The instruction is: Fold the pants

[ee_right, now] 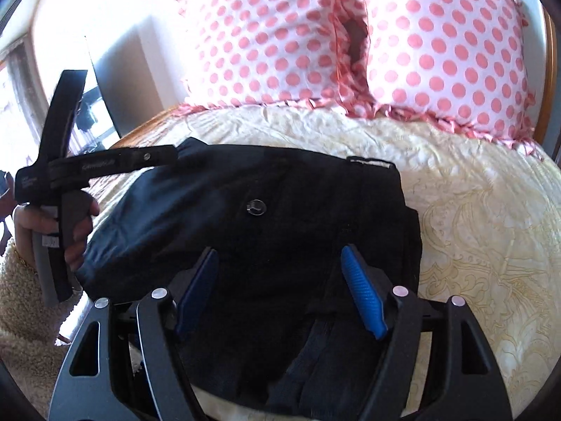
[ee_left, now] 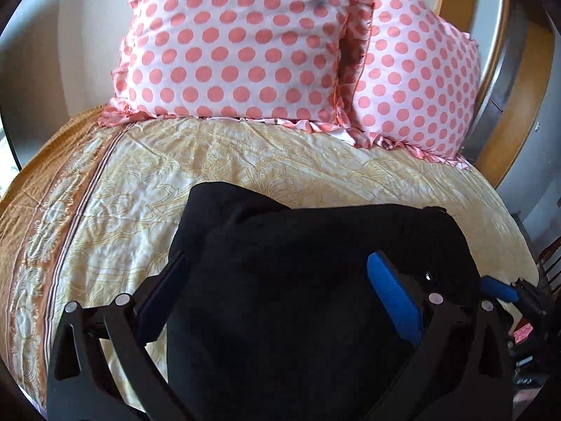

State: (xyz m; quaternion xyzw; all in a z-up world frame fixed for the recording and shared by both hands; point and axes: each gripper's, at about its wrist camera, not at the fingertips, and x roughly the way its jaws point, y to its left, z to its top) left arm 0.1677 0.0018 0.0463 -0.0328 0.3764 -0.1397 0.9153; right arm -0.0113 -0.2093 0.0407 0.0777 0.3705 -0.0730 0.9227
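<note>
black pants bundled on the bedspread, both grippers spread over them

from my left wrist camera, the far left shows the orange border of the bedspread (ee_left: pixel 115 189), then its cream paisley field. the left gripper (ee_left: pixel 277 266) hangs over the black pants (ee_left: pixel 298 252), its two blue-padded fingers (ee_left: pixel 392 298) spread wide, one on each side of the dark bundle, pinching nothing that i can see. the pants lie in a folded heap in the middle of the bed, short of the pillows. behind them two pink polka-dot pillows (ee_left: pixel 238 45) lean side by side against the headboard, touching each other. at the right edge i catch a blue tip of the other tool.

on my right wrist camera, at the left, a hand (ee_right: pixel 75 231) grips the left gripper's handle, and that tool's fingers reach to the pants' upper left corner; whether they touch the cloth i cannot tell. the pants (ee_right: pixel 280 203) lie flat with a round button (ee_right: pixel 254 207) near the middle and a small label at the top right corner. the right gripper (ee_right: pixel 280 256) hovers over the near edge, fingers spread, holding nothing. right of the pants lies bare bedspread (ee_right: pixel 473 228), the pillows (ee_right: pixel 438 45) beyond.
</note>
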